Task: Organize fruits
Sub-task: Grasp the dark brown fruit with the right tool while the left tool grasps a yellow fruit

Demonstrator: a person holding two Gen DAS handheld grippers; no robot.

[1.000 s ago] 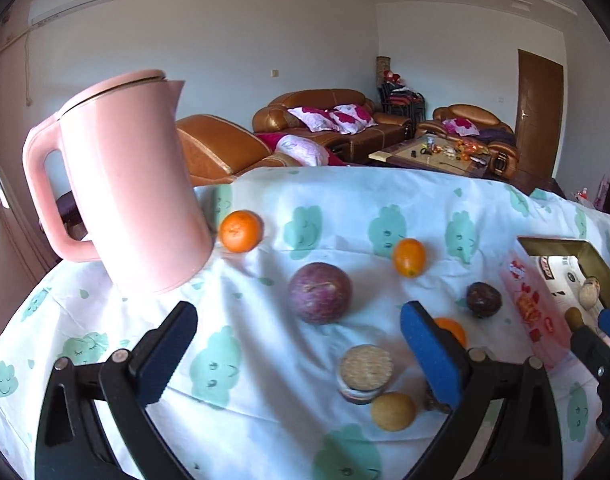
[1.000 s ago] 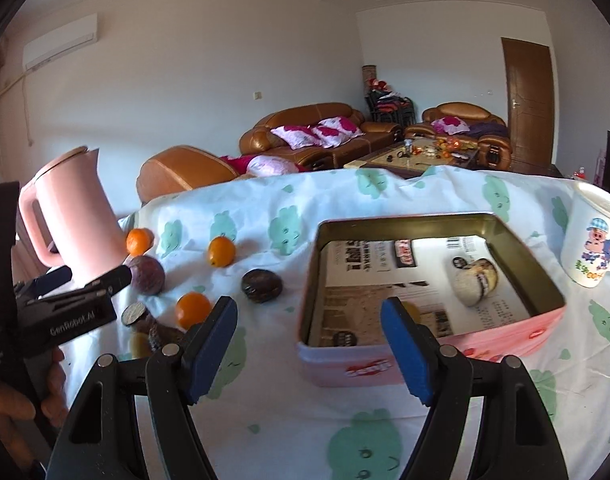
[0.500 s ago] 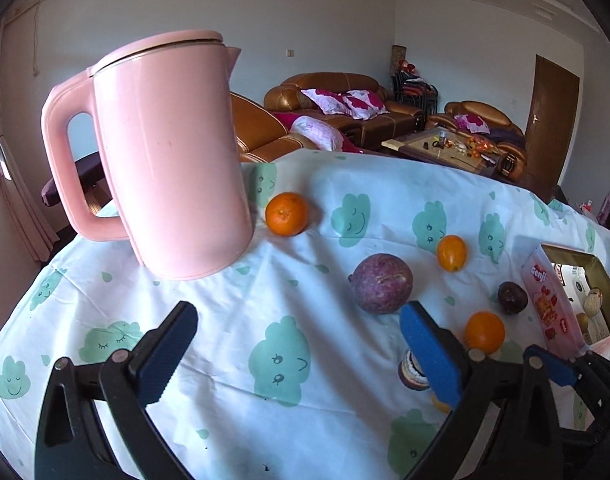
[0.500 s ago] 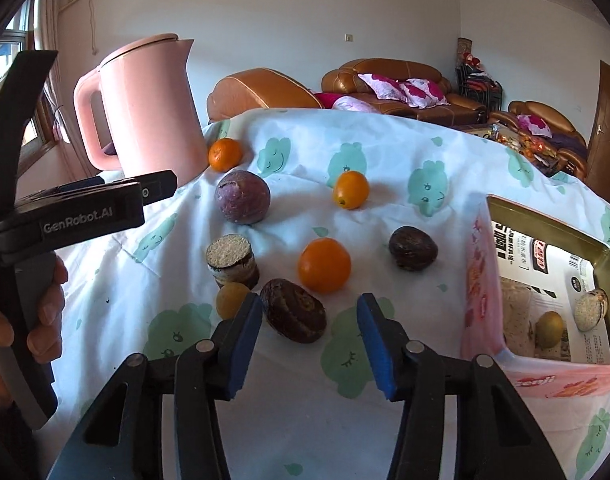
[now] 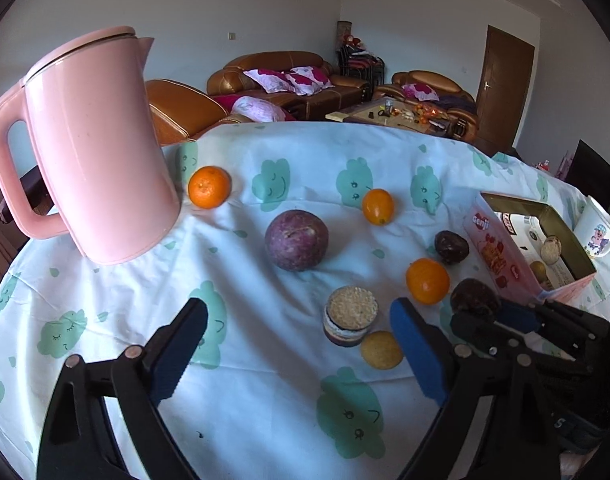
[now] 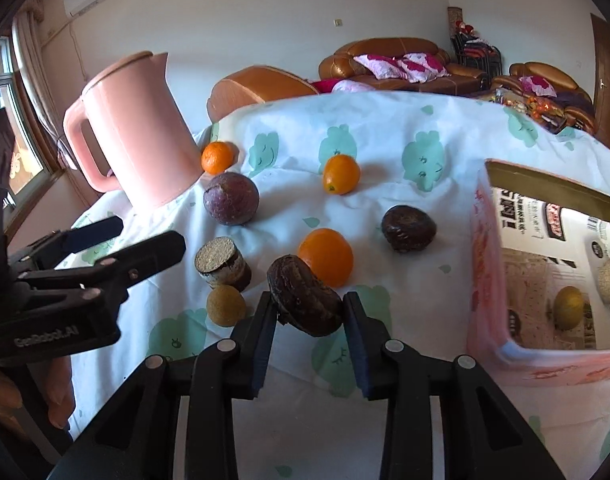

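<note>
Right claw (image 6: pixel 309 312) has just closed onto the dark wrinkled brown passion fruit (image 6: pixel 305 300) beside the orange mandarin (image 6: pixel 325 256), ready for the pink gold-lined tin box (image 6: pixel 545 188); left claw (image 5: pixel 301 344) gapes empty, jaws narrowing slightly.

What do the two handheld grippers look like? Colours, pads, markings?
Both alike: the left gripper and right gripper have black plastic scissor-link fingers with silver pivot rivets and blue ridged pads on the jaws. White "GenRobot.AI" lettering marks the left one's body. No cables or sleeves visible.

Mug (image 5: pixel 595 232) half hidden behind tin (image 5: pixel 501 248)
</note>
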